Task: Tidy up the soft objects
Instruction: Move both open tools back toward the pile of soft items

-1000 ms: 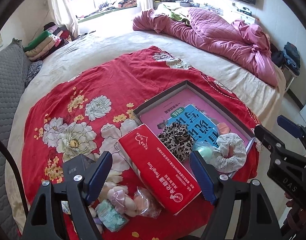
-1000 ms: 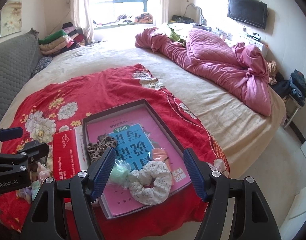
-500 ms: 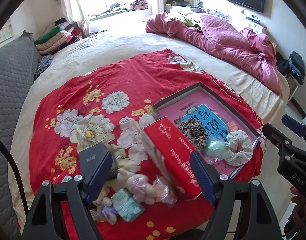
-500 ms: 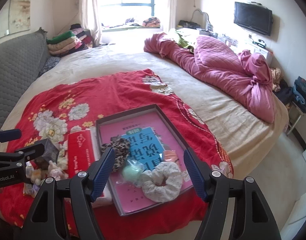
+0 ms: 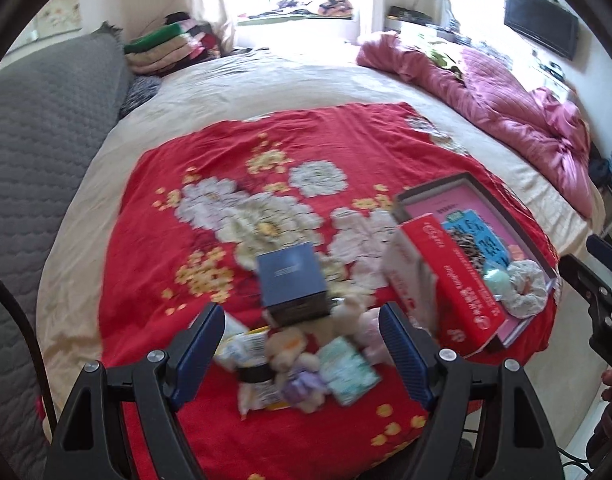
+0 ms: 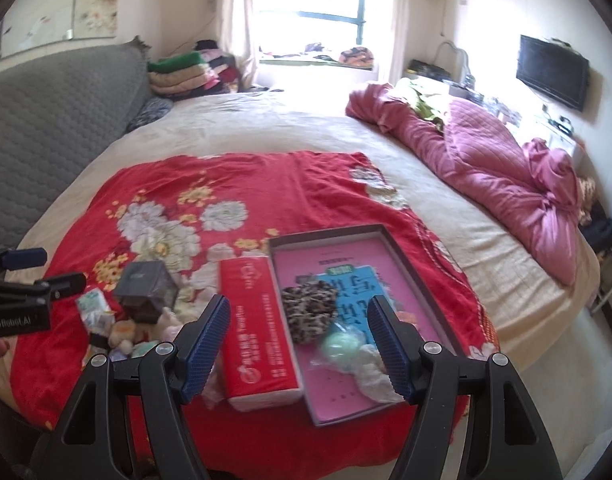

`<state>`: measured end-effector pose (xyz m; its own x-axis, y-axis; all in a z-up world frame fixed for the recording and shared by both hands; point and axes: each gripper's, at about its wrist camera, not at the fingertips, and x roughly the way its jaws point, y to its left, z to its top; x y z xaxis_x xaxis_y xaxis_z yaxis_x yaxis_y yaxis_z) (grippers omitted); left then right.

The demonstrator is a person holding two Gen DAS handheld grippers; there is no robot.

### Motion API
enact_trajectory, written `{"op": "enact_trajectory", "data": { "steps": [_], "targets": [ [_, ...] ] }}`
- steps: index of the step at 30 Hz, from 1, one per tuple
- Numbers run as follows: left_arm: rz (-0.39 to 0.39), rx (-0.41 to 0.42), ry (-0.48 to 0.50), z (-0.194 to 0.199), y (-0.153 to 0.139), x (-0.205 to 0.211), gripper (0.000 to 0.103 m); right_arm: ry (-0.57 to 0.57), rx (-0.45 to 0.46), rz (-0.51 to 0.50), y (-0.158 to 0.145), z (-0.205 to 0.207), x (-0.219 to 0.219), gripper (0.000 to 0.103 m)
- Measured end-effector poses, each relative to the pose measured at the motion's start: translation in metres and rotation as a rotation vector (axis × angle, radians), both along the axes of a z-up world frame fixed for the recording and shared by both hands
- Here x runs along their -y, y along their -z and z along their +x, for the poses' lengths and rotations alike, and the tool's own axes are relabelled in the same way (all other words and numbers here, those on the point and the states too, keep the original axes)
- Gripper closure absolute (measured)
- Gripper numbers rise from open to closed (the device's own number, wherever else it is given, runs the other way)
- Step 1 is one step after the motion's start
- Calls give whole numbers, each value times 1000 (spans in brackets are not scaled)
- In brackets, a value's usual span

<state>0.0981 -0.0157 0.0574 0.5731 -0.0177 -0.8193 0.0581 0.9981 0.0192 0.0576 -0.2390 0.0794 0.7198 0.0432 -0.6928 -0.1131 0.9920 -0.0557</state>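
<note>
Left gripper (image 5: 300,344): blue-padded jaws spread wide, nothing between them; hovers over a heap of small soft items (image 5: 306,360) at the near edge of the red floral cloth (image 5: 234,160). The heap is blurred; plush pieces, a lilac piece and a pale green packet (image 5: 348,368) can be made out, touching one another.

Dark blue box (image 5: 292,284): stands just beyond the heap, at its far edge.

Red tissue pack (image 5: 454,280): to the right of the heap, lying lengthwise against the left rim of the tray, its near end reaching the tray's front corner.

Right gripper (image 6: 298,336): jaws likewise wide apart and holding nothing; hangs above the near end of the tray (image 6: 410,264).

Tray: shallow, dark-rimmed, pink-floored, on the right part of the red cloth. Holds a blue book (image 6: 354,292) lying flat, a leopard-print scrunchie (image 6: 310,312) partly on the book, a mint-green ball in clear wrap (image 6: 340,346) just in front of the scrunchie, and a white floral scrunchie (image 6: 372,376) at the front, partly hidden behind the right finger.

Beige bed (image 6: 266,128): beneath the cloth. Pink quilt (image 6: 494,164) bunched along its far right side. Grey padded headboard (image 6: 50,120) on the left, folded clothes (image 6: 178,72) stacked by the window (image 6: 318,0). Television (image 6: 552,72) on the right wall.
</note>
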Motion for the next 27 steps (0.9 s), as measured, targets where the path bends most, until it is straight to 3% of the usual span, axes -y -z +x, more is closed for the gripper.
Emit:
{"op": "enact_trajectory", "data": {
  "steps": [15, 27],
  "targets": [
    [-48, -39, -120, -25, 27, -76, 24, -109, -19, -31, 7, -8, -52, 31],
    [-79, -95, -164, -44, 63, -98, 24, -153, -66, -52, 29, -11, -67, 31]
  ]
}}
